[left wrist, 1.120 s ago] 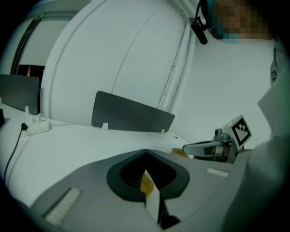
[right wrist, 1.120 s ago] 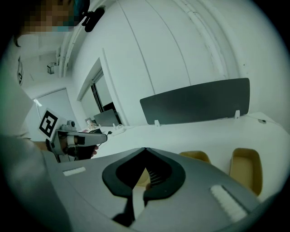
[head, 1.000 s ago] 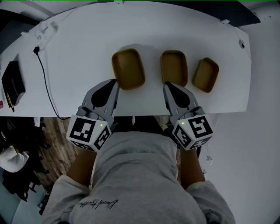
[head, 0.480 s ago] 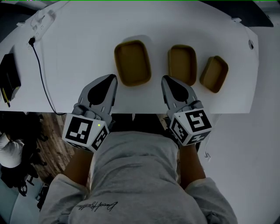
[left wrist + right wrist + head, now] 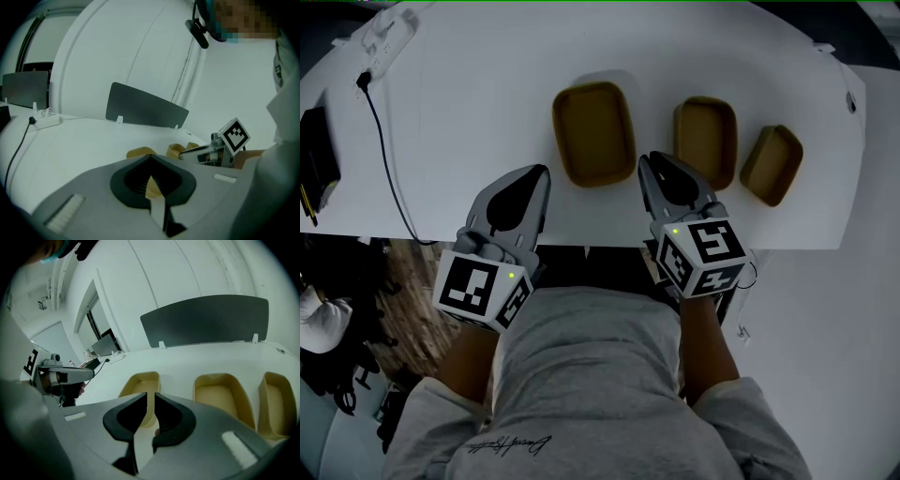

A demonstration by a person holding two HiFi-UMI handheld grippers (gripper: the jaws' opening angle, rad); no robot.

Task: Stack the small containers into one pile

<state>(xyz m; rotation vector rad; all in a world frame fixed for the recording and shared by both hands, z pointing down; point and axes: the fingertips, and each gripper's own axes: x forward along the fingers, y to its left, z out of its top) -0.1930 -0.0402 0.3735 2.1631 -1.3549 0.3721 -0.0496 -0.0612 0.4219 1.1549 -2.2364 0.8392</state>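
1. Two grippers hover at the near edge of the white table [image 5: 469, 103]. The right gripper [image 5: 645, 161] is opening its jaws: there's a narrow gap and nothing in it.
2. The left gripper [image 5: 545, 172] has its jaws pressed together, empty.
3. The right gripper's tips sit just beside the near right corner of the large container [image 5: 593, 133], between it and the middle container [image 5: 705, 141].
4. The small container [image 5: 772, 165] is farthest right. All three lie in a row, apart from each other and unstacked.
5. Far left, a black cable [image 5: 386, 159] crosses the table.
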